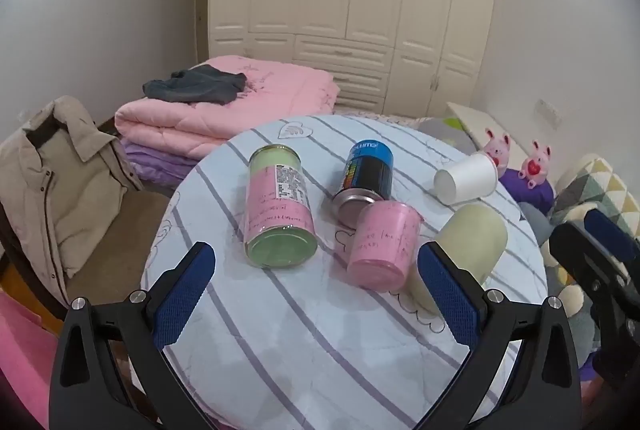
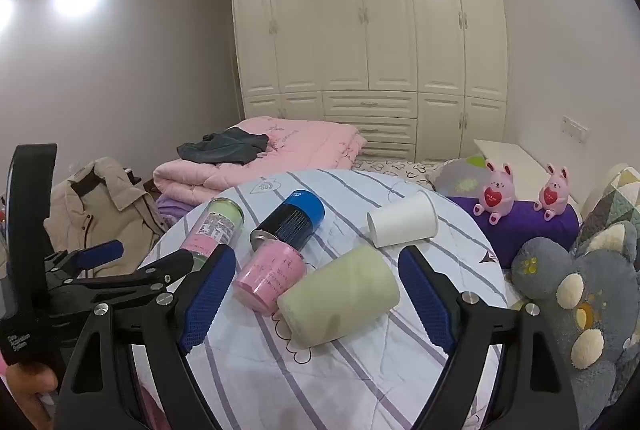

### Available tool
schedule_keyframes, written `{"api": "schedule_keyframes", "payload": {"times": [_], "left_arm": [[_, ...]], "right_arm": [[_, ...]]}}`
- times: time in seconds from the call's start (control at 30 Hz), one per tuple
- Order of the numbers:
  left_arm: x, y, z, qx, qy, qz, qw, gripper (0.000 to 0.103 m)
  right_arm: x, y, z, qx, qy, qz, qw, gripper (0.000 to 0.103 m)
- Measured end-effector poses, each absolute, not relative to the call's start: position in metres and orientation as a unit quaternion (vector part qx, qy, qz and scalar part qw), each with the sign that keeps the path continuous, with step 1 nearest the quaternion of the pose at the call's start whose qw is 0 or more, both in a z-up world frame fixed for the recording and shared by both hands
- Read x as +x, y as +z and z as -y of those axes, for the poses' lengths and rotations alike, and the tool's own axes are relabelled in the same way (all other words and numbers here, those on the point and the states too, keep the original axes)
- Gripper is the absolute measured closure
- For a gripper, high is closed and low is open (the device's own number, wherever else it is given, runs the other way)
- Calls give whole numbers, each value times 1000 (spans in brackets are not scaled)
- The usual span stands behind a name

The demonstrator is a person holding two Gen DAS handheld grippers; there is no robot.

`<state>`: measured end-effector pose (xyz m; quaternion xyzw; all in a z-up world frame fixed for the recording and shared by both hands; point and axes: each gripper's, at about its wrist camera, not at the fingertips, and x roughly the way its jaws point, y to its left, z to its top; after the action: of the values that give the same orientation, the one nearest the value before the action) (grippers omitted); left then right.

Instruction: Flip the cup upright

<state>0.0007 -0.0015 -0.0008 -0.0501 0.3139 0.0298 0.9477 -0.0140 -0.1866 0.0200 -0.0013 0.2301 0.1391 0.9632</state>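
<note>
You are holding both grippers over the near edge of the round table (image 1: 304, 362), the left gripper (image 1: 316, 284) with its fingers spread wide and gripping nothing, the right gripper (image 2: 316, 294) likewise spread, its blue pads flanking the pale green cup (image 2: 340, 296) without touching it. That cup is lying on its side near the table's near right edge, just beside a pink cup (image 2: 270, 278) also on its side. A white paper cup (image 2: 402, 224) is lying toward the far right edge, while a blue can (image 1: 366, 177) and a pink-and-green jar (image 1: 280, 205) are lying nearer the middle.
</note>
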Motion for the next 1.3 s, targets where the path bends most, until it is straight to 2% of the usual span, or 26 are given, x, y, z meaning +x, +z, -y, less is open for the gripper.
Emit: {"api": "schedule_keyframes", "payload": {"times": [0.1, 1.3], "left_arm": [[-3, 1, 15, -20, 36, -310, 950, 1], [-18, 4, 23, -20, 20, -311, 950, 1]], "right_arm": [[-14, 19, 186, -3, 138, -231, 963, 18], [-13, 18, 190, 17, 137, -238, 961, 18]]}}
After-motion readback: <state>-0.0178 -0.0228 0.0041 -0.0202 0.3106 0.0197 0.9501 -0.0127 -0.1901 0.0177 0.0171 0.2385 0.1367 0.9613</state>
